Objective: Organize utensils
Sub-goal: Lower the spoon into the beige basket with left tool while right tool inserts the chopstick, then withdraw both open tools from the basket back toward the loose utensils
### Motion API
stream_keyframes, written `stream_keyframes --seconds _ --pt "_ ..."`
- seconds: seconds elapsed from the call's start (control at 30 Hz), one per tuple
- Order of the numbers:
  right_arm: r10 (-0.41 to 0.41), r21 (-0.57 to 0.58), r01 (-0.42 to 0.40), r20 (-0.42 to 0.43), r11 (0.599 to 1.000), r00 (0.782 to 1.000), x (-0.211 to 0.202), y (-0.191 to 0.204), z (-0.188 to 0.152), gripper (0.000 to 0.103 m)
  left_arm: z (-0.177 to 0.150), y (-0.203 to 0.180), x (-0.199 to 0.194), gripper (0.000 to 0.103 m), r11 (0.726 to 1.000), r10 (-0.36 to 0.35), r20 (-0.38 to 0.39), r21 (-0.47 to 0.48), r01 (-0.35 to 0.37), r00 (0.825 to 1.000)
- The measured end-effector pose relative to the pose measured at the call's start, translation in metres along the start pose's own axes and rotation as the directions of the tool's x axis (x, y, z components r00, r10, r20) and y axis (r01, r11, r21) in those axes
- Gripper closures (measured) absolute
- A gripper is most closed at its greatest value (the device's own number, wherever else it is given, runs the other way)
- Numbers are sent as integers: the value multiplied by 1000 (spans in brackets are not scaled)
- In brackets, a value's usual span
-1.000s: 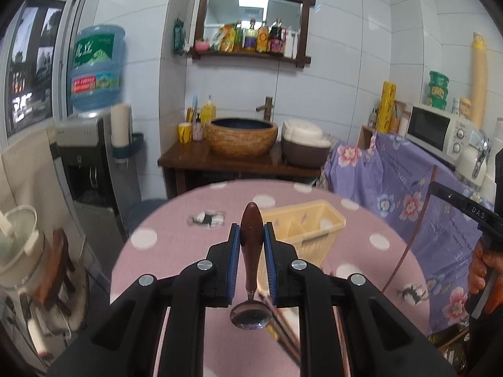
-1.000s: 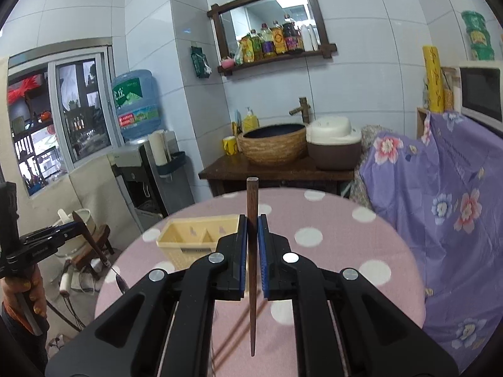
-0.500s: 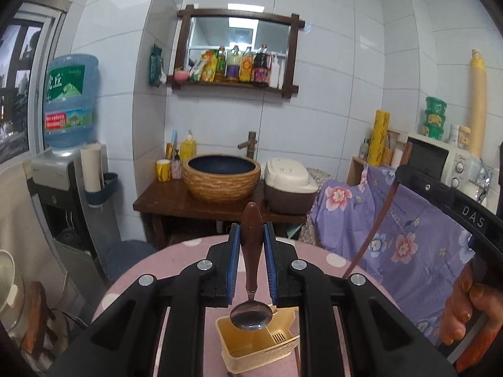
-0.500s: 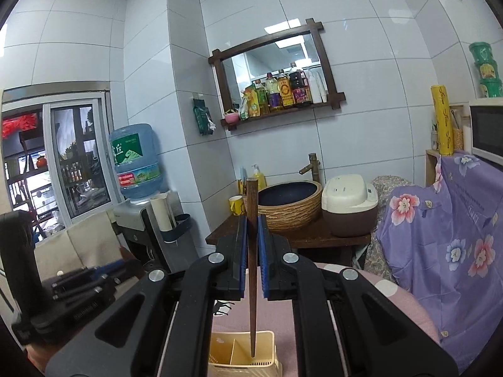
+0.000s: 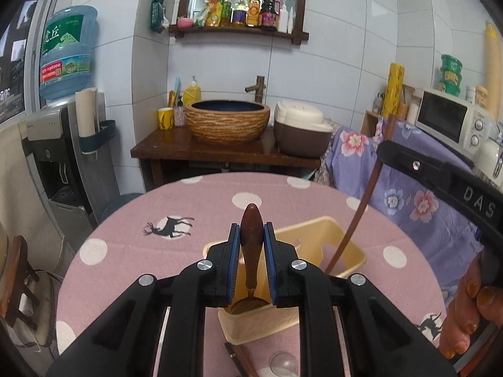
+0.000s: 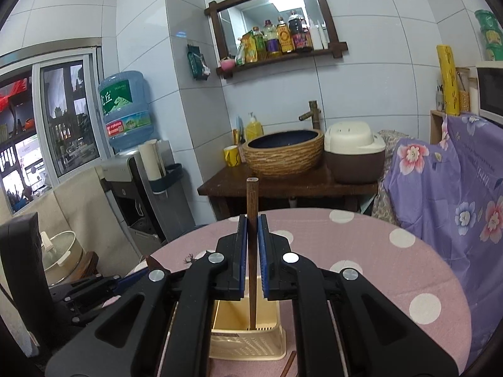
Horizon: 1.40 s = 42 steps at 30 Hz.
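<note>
Left wrist view: spoon (image 5: 251, 251) pinched in left gripper (image 5: 252, 264), bowl down over yellow basket (image 5: 342, 235) on pink table (image 5: 125, 251) | right gripper (image 6: 252, 257) clamps chopstick (image 6: 252, 251), tip inside basket | risk imo: both dropping together, tools could bump or tip the light basket

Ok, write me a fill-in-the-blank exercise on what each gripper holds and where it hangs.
1. The left gripper is shut on the wooden handle of a ____.
2. The right gripper is shut on a single brown ____.
3. Both utensils hang over the cream plastic ____ on the table.
4. The tablecloth is pink with white ____.

Missing words: spoon; chopstick; basket; dots
</note>
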State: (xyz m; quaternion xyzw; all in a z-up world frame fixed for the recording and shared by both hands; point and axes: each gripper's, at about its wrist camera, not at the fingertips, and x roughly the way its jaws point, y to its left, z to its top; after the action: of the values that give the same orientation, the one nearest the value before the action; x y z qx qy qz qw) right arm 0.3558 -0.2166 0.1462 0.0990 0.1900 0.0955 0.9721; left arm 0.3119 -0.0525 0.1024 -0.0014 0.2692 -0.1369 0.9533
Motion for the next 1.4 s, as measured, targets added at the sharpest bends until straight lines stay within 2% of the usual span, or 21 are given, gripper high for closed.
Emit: stream_keyframes --seconds 0.3,0.53,0.57,0.6,0.63,0.7,0.77,0.83,0.9,0.97,1.13,1.17,1.4 --pt "2 34 -2 1 999 1000 4 -12 -5 95 -18 4 23 87 1000 -3 -64 -9 2 998" --pt "-14 36 13 12 999 1000 1 -14 -10 93 -17 1 18 85 1000 -14 -33 -5 14 999" --pt "-15 36 14 14 999 1000 -1 -14 -10 91 -16 0 15 81 1000 -14 -25 -1 14 1000" --pt "-15 35 15 18 999 1000 -3 -14 -10 81 -15 1 9 71 1000 -16 -15 3 16 1000" --pt "-14 35 14 24 999 1000 -6 -14 -11 63 -16 0 4 65 1000 -17 -3 5 17 1000" --pt "-16 35 14 48 999 999 -14 -14 -13 49 -17 1 -11 44 1000 -13 33 9 13 999" --pt "-24 19 23 55 1000 998 -22 -12 -16 49 -22 3 -24 35 1000 -4 57 17 3 998" --pt "-40 19 39 50 999 998 -32 -13 -22 44 -31 7 -36 24 1000 16 67 17 -17 998" --pt "-44 21 43 31 999 999 -41 -14 -31 39 -42 16 -48 9 999 37 68 8 -38 997" --pt "-40 9 40 -4 999 999 -50 -14 -45 37 -55 27 -55 5 998 60 55 -17 -60 997" --pt "-73 -38 69 -109 997 991 -64 -16 -93 37 -95 53 -58 6 990 84 -59 -110 -90 995" --pt "-70 -32 66 -133 997 989 -66 -18 -103 37 -105 56 -57 9 987 81 -90 -129 -92 993" --pt "-65 -23 61 -280 998 958 -63 -21 -163 39 -150 57 -48 48 982 42 -219 -170 -80 975"
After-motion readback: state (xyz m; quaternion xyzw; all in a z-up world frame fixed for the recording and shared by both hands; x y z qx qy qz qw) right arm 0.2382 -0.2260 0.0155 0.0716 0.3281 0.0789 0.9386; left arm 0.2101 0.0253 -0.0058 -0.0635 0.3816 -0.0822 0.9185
